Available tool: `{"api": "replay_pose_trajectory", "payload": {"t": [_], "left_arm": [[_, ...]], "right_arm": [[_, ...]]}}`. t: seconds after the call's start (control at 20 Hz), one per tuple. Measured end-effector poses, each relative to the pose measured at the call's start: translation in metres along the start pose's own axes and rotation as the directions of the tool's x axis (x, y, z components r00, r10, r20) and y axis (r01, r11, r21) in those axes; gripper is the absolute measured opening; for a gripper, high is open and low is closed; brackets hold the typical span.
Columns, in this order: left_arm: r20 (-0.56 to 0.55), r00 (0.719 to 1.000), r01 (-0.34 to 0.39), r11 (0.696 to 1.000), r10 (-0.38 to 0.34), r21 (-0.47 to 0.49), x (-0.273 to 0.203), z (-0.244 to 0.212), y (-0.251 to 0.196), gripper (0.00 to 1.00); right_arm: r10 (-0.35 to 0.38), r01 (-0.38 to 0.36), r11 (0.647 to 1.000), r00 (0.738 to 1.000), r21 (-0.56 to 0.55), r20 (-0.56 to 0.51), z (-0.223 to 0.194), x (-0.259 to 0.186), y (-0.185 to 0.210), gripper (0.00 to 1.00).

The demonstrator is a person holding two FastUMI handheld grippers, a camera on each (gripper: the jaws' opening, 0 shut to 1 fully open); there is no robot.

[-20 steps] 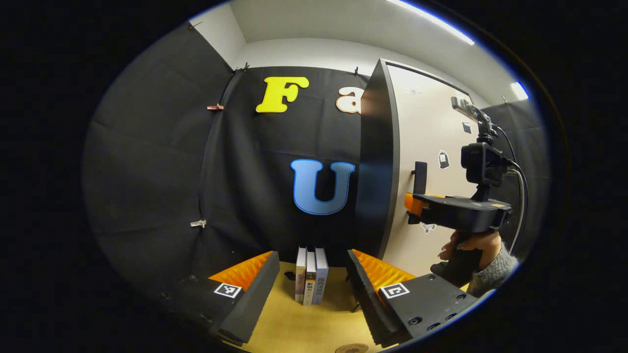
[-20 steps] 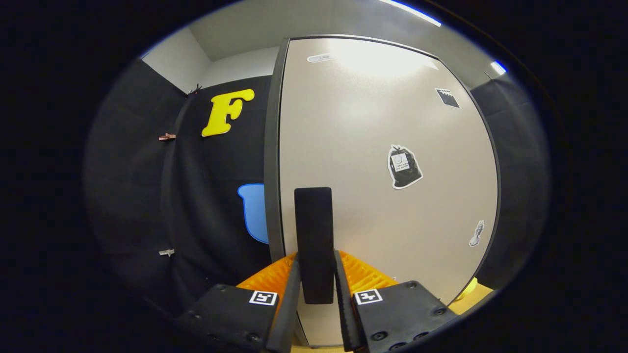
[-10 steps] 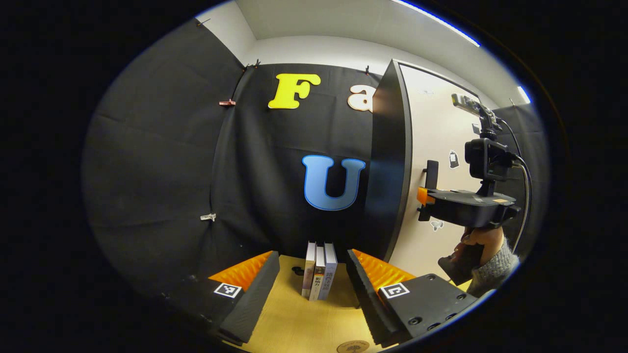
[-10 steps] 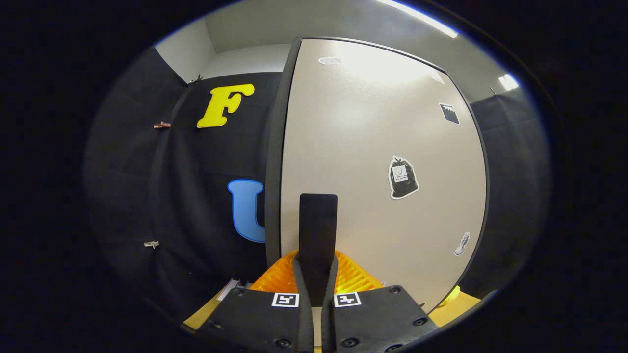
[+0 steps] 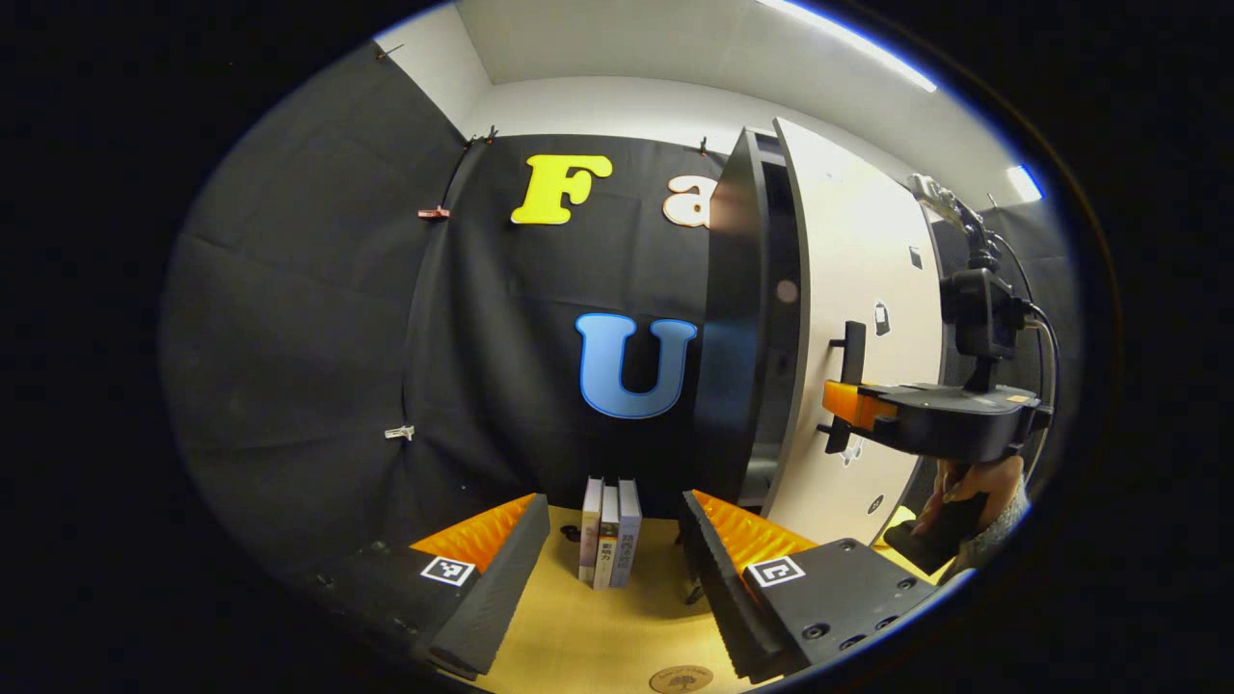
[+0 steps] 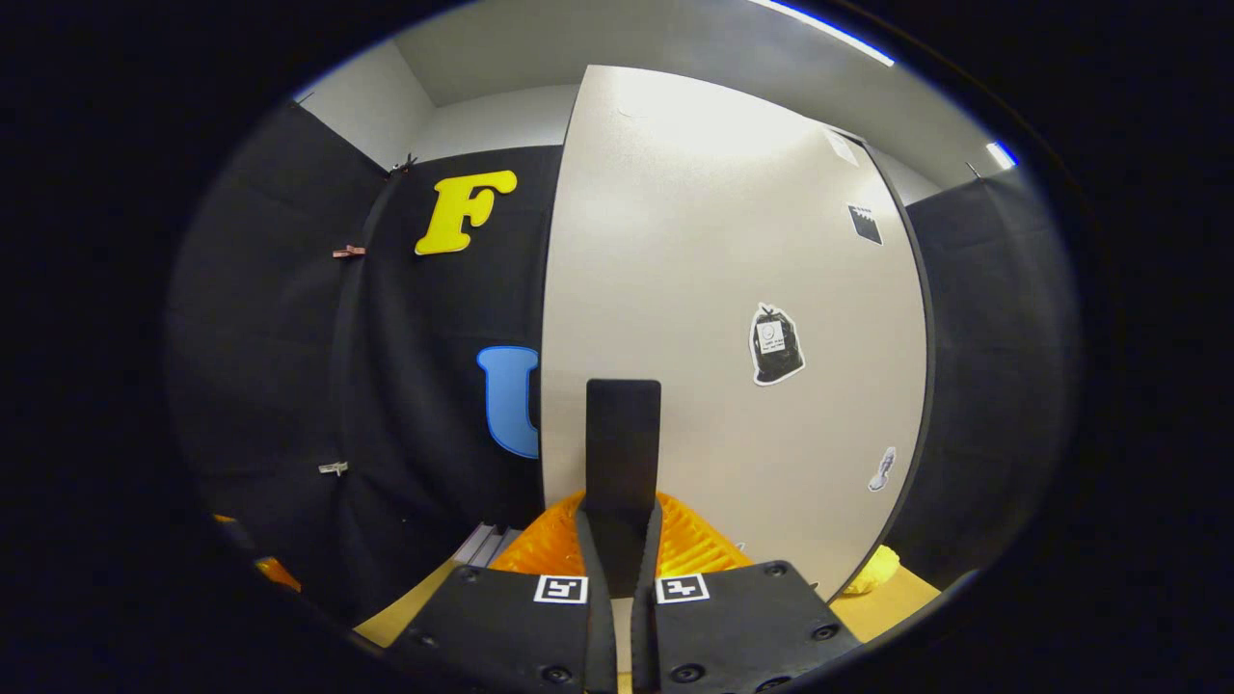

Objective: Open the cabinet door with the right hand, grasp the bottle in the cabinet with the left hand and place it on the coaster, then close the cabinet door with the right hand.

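Door: the cabinet door (image 5: 848,289) stands ajar, a dark gap showing between it and the cabinet's side panel (image 5: 733,318); judged only partly open, with more swing needed.
Handle: the door handle (image 6: 622,443) is a dark upright bar, pinched between both fingers of the right gripper (image 6: 622,540).
Right gripper: clamped on the handle, seen from the side in the left gripper view with a hand (image 5: 964,482) under it.
Bottle: not made out in the gap; the inside is too dark to tell.
Coaster: a round coaster (image 5: 681,679) lies on the table (image 5: 588,636) near the front edge, bare.
Left gripper: the left gripper (image 5: 617,569) has its fingers wide apart, holding nothing, pointed at three books (image 5: 604,545) standing on the table.
Left to do: finish opening, fetch the bottle, set it down, shut the door.
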State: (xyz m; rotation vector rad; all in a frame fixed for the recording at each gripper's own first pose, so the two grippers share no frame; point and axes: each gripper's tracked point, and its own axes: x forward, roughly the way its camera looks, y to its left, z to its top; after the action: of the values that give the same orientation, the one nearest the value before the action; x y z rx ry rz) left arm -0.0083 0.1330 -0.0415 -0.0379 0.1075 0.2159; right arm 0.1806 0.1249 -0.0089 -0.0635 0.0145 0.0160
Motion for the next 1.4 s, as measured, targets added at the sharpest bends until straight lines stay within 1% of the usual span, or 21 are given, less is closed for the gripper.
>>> {"api": "replay_pose_trajectory", "payload": {"t": [0.15,0.35,0.4,0.45,0.5,0.55,0.6,0.65,0.8,0.85,0.95,1.0,1.2,1.4], "left_arm": [[0.001,0.999,0.039,0.999,-0.039,0.004,-0.009,0.002,-0.024,0.87],[0.019,0.993,0.112,0.993,-0.112,0.031,-0.018,0.007,-0.057,0.87],[0.020,0.991,0.130,0.991,-0.131,0.035,-0.019,0.006,-0.066,0.83],[0.018,0.988,0.150,0.988,-0.151,0.037,-0.019,0.006,-0.074,0.83],[0.018,0.985,0.170,0.985,-0.171,0.035,-0.019,0.004,-0.083,0.87],[0.020,0.983,0.185,0.982,-0.185,0.028,-0.018,0.004,-0.091,0.87],[0.017,0.979,0.201,0.979,-0.201,0.019,-0.017,0.002,-0.099,0.83],[0.012,0.975,0.222,0.975,-0.222,0.009,-0.016,0.001,-0.108,0.87],[0.005,0.960,0.280,0.960,-0.280,-0.012,-0.017,0.000,-0.131,0.87],[0.004,0.956,0.293,0.956,-0.293,-0.016,-0.016,0.000,-0.136,0.83],[-0.003,0.949,0.316,0.949,-0.316,-0.015,-0.014,-0.003,-0.147,0.83],[-0.007,0.945,0.327,0.945,-0.328,-0.014,-0.013,-0.005,-0.152,0.87],[-0.028,0.929,0.369,0.929,-0.369,-0.024,-0.014,-0.011,-0.174,0.87],[-0.023,0.913,0.407,0.913,-0.407,-0.016,-0.019,-0.007,-0.203,0.87]], "right_arm": [[0.003,-0.003,1.000,1.000,0.009,-0.007,0.003,-0.017,-0.005,0.11],[0.020,-0.019,1.000,1.000,0.005,-0.022,0.006,-0.047,-0.018,0.11],[0.020,-0.020,1.000,0.999,0.005,-0.024,0.004,-0.056,-0.025,0.11],[0.023,-0.023,1.000,0.999,0.006,-0.025,0.004,-0.063,-0.029,0.10],[0.027,-0.027,1.000,0.999,0.008,-0.024,0.005,-0.068,-0.033,0.10],[0.025,-0.025,1.000,0.999,0.012,-0.024,0.005,-0.072,-0.037,0.11],[0.020,-0.019,1.000,1.000,0.012,-0.024,0.005,-0.074,-0.041,0.11],[0.014,-0.014,1.000,1.000,0.007,-0.025,0.005,-0.078,-0.045,0.11],[-0.009,0.009,1.000,1.000,-0.002,-0.024,0.006,-0.094,-0.058,0.10],[-0.017,0.017,1.000,1.000,-0.001,-0.024,0.006,-0.100,-0.063,0.11],[-0.040,0.040,0.999,0.999,0.008,-0.024,0.007,-0.110,-0.075,0.10],[-0.054,0.054,0.998,0.998,0.014,-0.027,0.007,-0.116,-0.081,0.10],[-0.114,0.116,0.992,0.992,0.048,-0.045,0.007,-0.135,-0.109,0.10],[-0.173,0.178,0.981,0.983,0.073,-0.061,0.006,-0.151,-0.143,0.09]]}}
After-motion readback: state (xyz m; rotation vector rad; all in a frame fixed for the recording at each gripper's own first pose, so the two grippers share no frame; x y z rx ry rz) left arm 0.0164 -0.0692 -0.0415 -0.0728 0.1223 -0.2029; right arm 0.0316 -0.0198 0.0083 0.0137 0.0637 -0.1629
